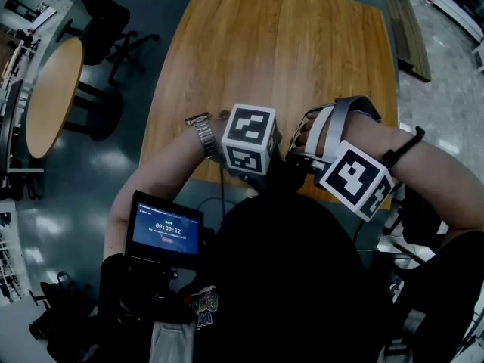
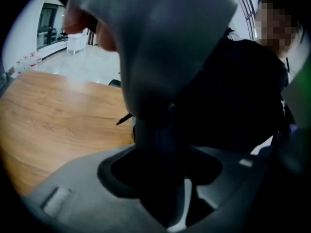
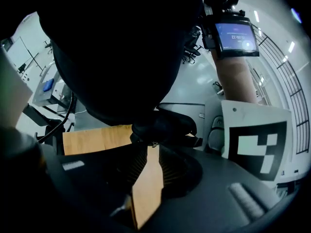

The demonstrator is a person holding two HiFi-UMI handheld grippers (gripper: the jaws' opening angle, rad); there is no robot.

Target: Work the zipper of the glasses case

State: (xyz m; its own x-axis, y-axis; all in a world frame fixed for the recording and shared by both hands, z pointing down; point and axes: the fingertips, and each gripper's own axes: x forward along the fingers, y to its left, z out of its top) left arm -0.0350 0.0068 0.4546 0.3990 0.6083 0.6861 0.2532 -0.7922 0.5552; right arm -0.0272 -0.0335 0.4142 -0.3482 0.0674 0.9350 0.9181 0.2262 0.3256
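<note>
In the head view my head hides the glasses case and both sets of jaws; only the left marker cube (image 1: 249,138) and the right marker cube (image 1: 355,180) show, close together at the near edge of the wooden table (image 1: 280,66). In the left gripper view the left gripper (image 2: 165,135) is shut on the dark glasses case (image 2: 158,178), which fills the gap between its jaws. The right gripper's grey body (image 2: 165,47) hangs just above the case. In the right gripper view the right gripper (image 3: 149,147) stands slightly open, wood showing between its jaws. The case's dark end (image 3: 165,127) lies just past its tips.
A small lit screen (image 1: 166,229) sits by my left arm. A round side table (image 1: 53,93) and dark chairs (image 1: 106,21) stand on the floor to the left. The table's far half shows bare wood.
</note>
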